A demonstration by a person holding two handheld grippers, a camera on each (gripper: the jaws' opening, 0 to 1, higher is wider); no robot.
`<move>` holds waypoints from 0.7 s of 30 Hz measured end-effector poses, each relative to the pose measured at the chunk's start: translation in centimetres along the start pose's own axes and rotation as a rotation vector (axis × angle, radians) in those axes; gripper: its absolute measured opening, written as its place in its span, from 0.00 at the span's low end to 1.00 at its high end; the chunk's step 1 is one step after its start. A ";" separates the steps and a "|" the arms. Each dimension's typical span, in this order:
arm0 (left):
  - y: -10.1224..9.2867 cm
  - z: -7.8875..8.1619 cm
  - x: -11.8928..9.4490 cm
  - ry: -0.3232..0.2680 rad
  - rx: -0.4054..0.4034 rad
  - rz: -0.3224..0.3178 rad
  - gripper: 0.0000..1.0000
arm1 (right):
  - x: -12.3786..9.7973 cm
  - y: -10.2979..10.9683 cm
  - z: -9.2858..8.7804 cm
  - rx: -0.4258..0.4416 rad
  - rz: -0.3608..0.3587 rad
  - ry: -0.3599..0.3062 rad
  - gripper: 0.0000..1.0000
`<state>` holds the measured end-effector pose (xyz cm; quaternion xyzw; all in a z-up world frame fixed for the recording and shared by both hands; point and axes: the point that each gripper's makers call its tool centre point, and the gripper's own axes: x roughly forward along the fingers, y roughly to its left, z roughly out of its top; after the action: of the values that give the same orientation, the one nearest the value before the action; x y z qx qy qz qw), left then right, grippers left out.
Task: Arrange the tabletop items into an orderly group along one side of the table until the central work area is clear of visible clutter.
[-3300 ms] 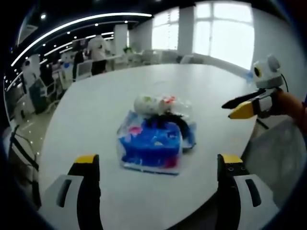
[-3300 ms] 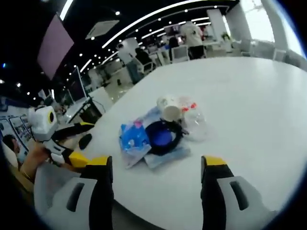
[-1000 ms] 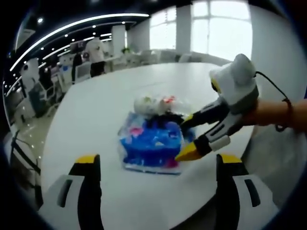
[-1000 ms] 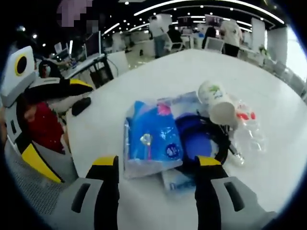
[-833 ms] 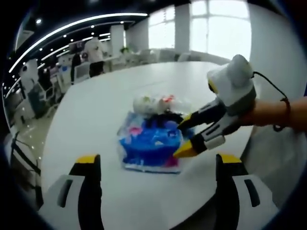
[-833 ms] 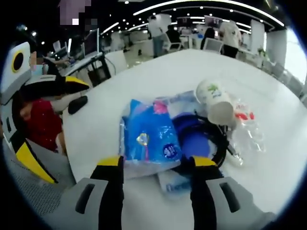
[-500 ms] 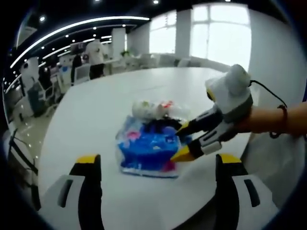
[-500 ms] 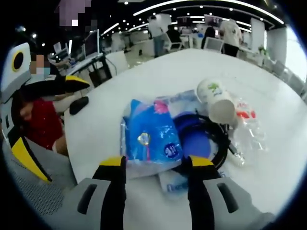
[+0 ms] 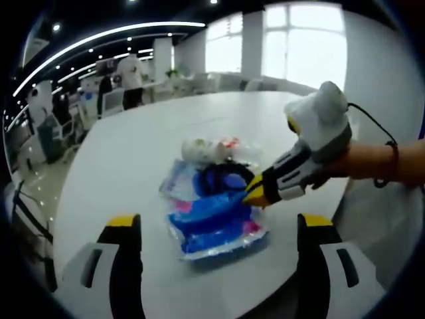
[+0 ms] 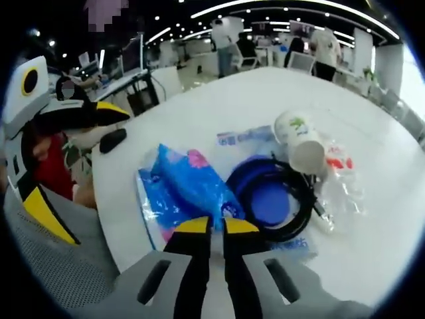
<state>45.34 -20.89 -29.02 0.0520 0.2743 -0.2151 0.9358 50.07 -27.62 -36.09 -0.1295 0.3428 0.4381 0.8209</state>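
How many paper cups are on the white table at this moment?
1. The paper cup lies on its side at the far end of the pile, between the coiled black cable and the crumpled clear plastic bottle. Others may be hidden underneath.

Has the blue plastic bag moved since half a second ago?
Yes. The blue plastic bag, pinched by the right gripper, has slid off the black cable coil, exposing it.

White table (image 9: 133,143), blue packet (image 10: 179,193), paper cup (image 10: 299,143) (on its side), black cable coil (image 10: 272,199), clear bottle (image 10: 342,183)
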 end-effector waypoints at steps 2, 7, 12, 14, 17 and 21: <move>0.1 -0.1 0.0 0.007 0.003 0.003 0.94 | 0.0 0.2 0.0 -0.001 0.012 0.002 0.02; 0.2 -0.2 0.0 0.008 0.003 0.009 0.93 | -0.3 0.4 0.3 -0.028 0.029 0.000 0.01; 1.0 0.2 -0.3 -0.020 -0.026 0.044 0.89 | -1.1 0.3 1.1 -0.061 0.034 -0.007 0.01; 1.1 0.2 -0.3 -0.019 -0.033 0.050 0.88 | -1.4 0.3 1.4 -0.088 0.039 -0.012 0.01; 1.4 0.0 -0.4 -0.014 -0.042 0.063 0.87 | -1.9 0.1 1.7 -0.154 0.023 -0.005 0.01; 1.8 0.0 -0.5 -0.020 -0.040 0.080 0.84 | -2.7 0.2 2.5 -0.153 0.043 -0.026 0.01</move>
<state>45.75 -19.07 -28.79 0.0421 0.2669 -0.1726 0.9472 49.99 -27.93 -32.39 -0.1789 0.3001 0.4821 0.8035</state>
